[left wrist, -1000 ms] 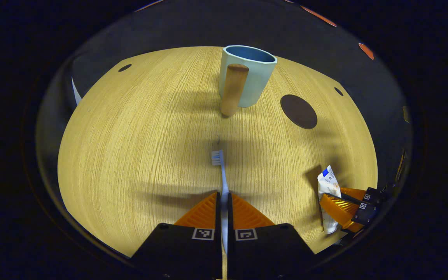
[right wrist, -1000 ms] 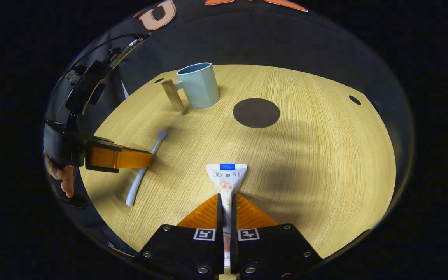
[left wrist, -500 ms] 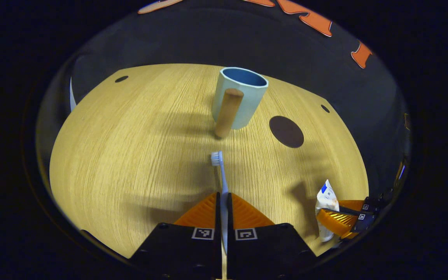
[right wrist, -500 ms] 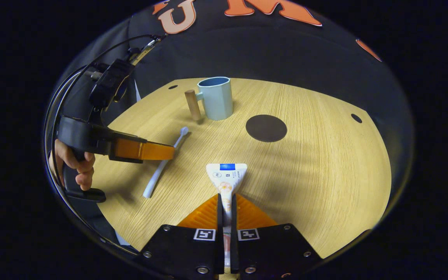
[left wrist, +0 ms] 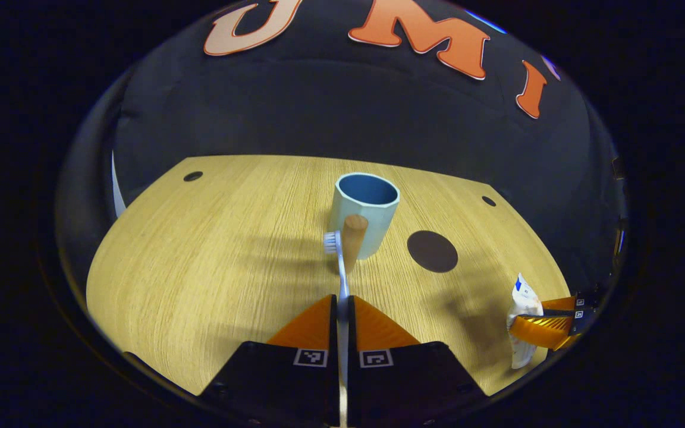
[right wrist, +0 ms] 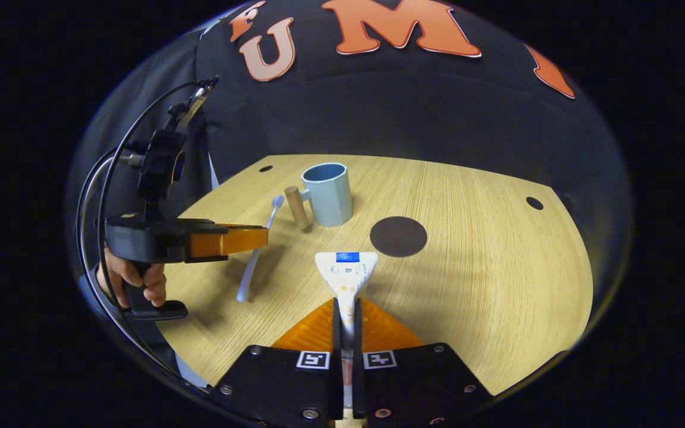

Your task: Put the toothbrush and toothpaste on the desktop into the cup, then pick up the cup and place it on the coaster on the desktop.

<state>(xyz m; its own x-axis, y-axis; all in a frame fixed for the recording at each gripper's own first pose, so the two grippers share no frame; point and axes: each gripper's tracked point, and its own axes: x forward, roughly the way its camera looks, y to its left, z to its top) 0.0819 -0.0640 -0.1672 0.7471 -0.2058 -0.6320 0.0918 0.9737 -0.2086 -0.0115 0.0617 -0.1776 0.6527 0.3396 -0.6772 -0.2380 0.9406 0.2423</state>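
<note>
Wooden desktop (left wrist: 200,267) lies below both grippers: the left gripper (left wrist: 342,303) clamps the toothbrush (left wrist: 338,261), the right gripper (right wrist: 346,309) clamps the toothpaste tube (right wrist: 345,273).

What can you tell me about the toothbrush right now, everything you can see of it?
The toothbrush is slim and pale bluish white, plastic by its look, with a small head of white and blue bristles. The left gripper is shut on its handle, both fingers pressing it. In the right gripper view it tilts head-up, lifted off the wooden desktop, touching nothing else that I can see. Its head points toward the light blue cup, near the cup's wooden handle. It is not yet in the cup.
</note>
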